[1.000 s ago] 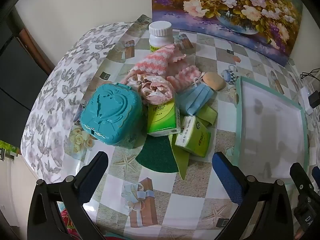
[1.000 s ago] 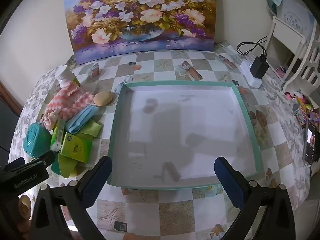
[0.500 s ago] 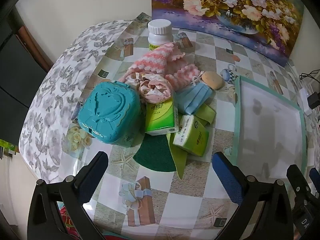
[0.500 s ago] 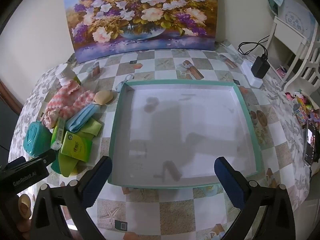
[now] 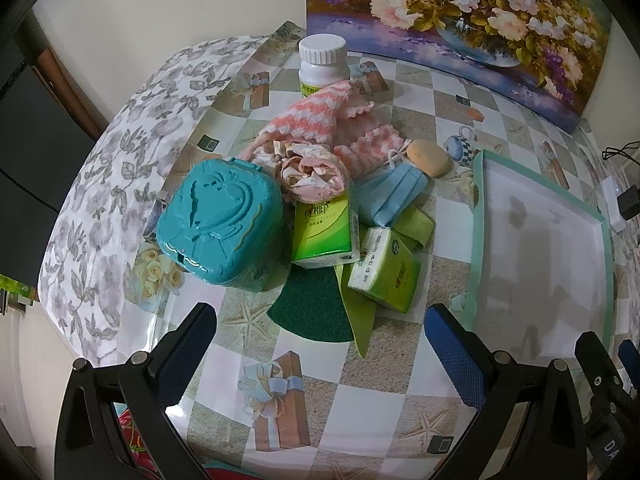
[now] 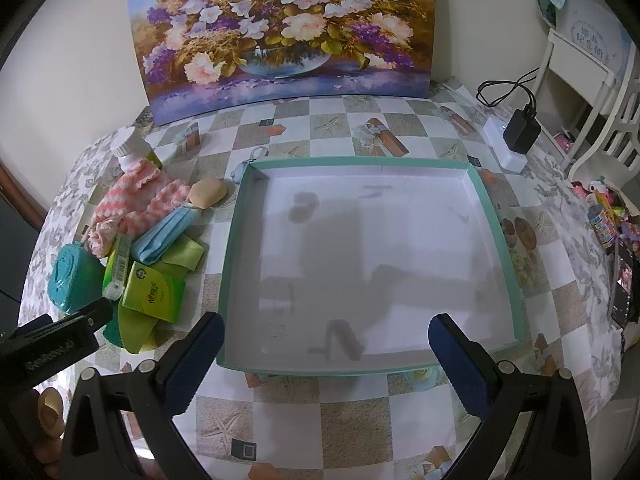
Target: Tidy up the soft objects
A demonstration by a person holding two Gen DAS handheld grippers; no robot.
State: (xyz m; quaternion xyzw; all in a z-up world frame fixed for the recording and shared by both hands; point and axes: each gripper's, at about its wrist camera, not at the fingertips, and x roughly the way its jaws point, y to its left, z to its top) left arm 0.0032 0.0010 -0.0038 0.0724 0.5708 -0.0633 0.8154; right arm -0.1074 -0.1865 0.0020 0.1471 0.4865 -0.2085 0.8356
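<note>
Soft stuff sits in one heap left of the shallow teal-rimmed white tray [image 6: 496,216], which is empty. Heap: pink-and-white striped knitted cloth [image 5: 312,118] at the back, crumpled floral pink fabric [image 5: 310,172] in front of it, folded blue face mask [image 5: 386,198] leaning over two green tissue packs [image 5: 322,232] [image 5: 384,268]. Tan oval sponge [image 5: 428,158] touches the mask's far end. Light green cloth [image 5: 354,308] and dark green felt piece [image 5: 310,308] lie flat underneath.

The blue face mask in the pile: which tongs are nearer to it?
Left. The left tongs hang open just short of the pile holding the blue face mask; the right tongs hang open over the tray, mask off to their left.
</note>
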